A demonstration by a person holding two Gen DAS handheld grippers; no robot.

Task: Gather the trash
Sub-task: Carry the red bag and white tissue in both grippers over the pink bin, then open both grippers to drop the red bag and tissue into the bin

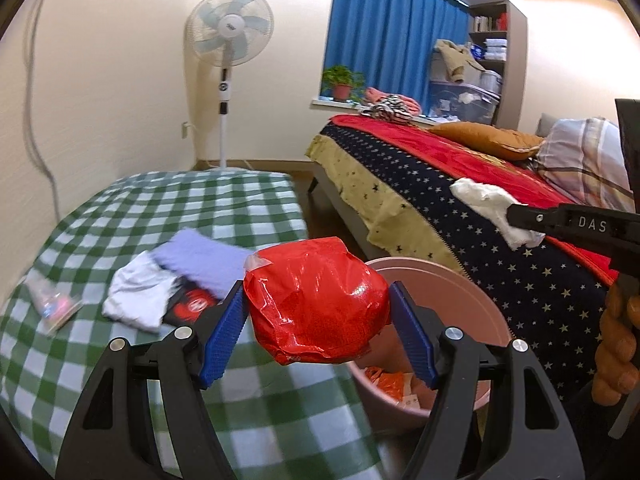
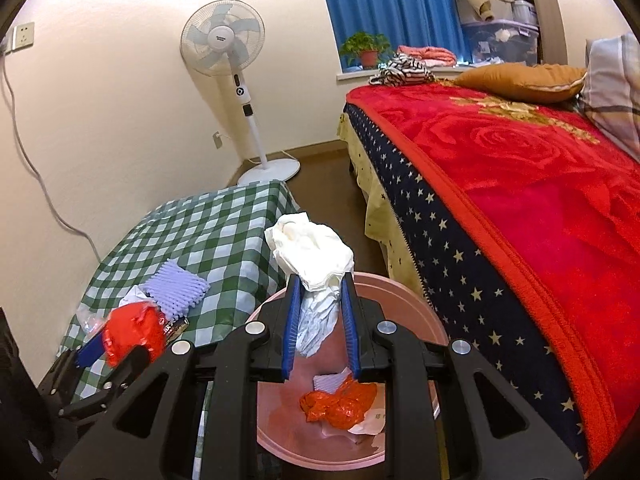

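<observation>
My left gripper [image 1: 318,298] is shut on a crumpled red plastic bag [image 1: 316,300], which it carries over the table's right edge, beside the pink bin [image 1: 460,292]. In the right wrist view the same red bag [image 2: 132,334] shows at lower left. My right gripper [image 2: 320,280] is shut on a wad of white tissue [image 2: 312,252], held above the pink bin [image 2: 404,300]. From the left wrist view that white tissue [image 1: 496,210] hangs at the right, over the bed's edge. Orange wrapper scraps and paper [image 2: 340,400] lie inside the bin.
A table with a green checked cloth [image 1: 120,360] holds a lilac sponge [image 1: 200,256], a white crumpled cloth [image 1: 140,296], a dark red packet [image 1: 192,306] and a clear bag [image 1: 52,306]. The bed with a red blanket [image 2: 520,168] stands right of the bin. A standing fan [image 1: 228,36] fills the corner.
</observation>
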